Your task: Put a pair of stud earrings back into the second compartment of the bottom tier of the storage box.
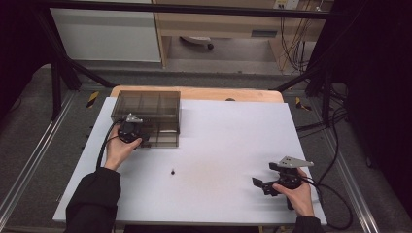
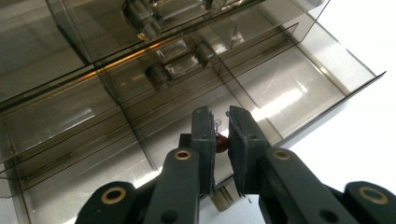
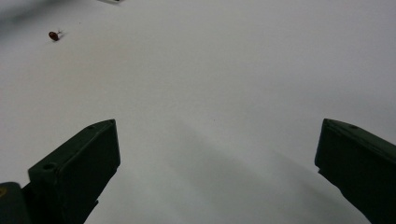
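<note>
Smoked-plastic drawer organizer at far-left of white tabletop, bottom drawer pulled out, divided into compartments. Left claw over open drawer, jaws nearly closed, pinching small dark-red bead-like component with thin wire leads. Right claw near right front edge of tabletop, jaws wide apart, nothing between them. Second small red component lying loose on tabletop, well apart from both claws.
</note>
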{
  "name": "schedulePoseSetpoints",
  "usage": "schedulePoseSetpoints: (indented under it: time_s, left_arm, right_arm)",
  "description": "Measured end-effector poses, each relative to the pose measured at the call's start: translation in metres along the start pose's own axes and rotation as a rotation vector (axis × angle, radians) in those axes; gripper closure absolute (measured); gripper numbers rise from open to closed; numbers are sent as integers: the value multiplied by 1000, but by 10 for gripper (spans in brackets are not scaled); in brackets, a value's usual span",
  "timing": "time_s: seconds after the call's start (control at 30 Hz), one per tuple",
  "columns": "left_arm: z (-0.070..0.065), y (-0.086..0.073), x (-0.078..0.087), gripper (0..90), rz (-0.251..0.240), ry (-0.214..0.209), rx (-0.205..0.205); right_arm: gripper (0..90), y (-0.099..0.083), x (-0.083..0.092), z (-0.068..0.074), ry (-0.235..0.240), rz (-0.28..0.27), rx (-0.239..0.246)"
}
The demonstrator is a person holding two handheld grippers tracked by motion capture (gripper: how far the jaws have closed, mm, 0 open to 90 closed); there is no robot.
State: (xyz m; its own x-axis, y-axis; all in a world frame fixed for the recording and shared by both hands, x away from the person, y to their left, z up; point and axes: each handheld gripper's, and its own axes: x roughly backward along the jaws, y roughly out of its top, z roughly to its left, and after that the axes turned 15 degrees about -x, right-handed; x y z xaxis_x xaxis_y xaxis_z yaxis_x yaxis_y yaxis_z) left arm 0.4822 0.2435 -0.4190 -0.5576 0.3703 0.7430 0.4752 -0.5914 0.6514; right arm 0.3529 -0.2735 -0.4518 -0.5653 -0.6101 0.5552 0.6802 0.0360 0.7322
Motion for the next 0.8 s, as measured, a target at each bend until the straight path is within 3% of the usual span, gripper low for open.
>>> schedulePoseSetpoints:
  time_s: [0.17, 0.4, 0.8]
  left_arm:
    - [1, 0, 1, 760, -9, 8, 11]
    - [-1, -1, 14, 613, -24, 10, 20]
    - [-15, -9, 42, 363, -79, -10, 6]
  right_arm:
    - [7, 0, 0, 0, -1, 2, 3]
    - [7, 0, 0, 0, -1, -1, 1]
    - [6, 0, 0, 0, -1, 0, 1]
